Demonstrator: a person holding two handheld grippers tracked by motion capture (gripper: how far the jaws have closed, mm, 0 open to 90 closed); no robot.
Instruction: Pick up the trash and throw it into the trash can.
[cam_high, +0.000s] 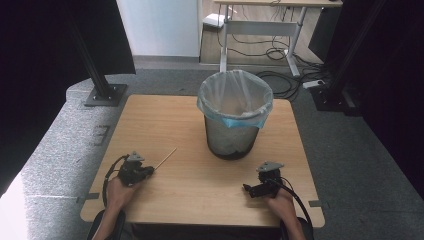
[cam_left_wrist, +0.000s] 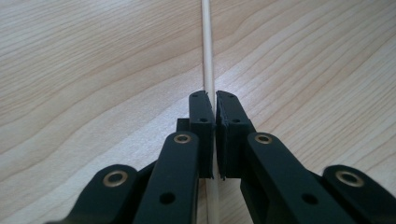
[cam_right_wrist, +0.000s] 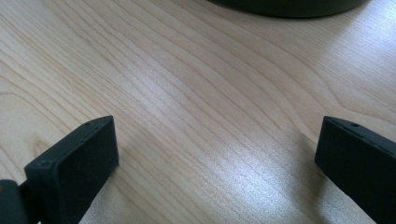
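A thin wooden stick (cam_high: 165, 158) lies on the wooden table (cam_high: 150, 120), pointing from my left gripper (cam_high: 148, 170) toward the bin. In the left gripper view the stick (cam_left_wrist: 207, 51) runs straight up between the two black jaws, and my left gripper (cam_left_wrist: 214, 101) is shut on its near end. A black mesh waste bin (cam_high: 234, 134) with a clear and blue liner stands at the table's middle. My right gripper (cam_high: 246, 189) rests low at the front right, open; in the right gripper view only bare wood lies between the jaws of this gripper (cam_right_wrist: 217, 135).
The bin's dark base (cam_right_wrist: 285, 6) shows at the top of the right gripper view. Beyond the table are grey carpet, a black stand foot (cam_high: 105, 94) at the left, and a desk with cables (cam_high: 280, 50) at the back.
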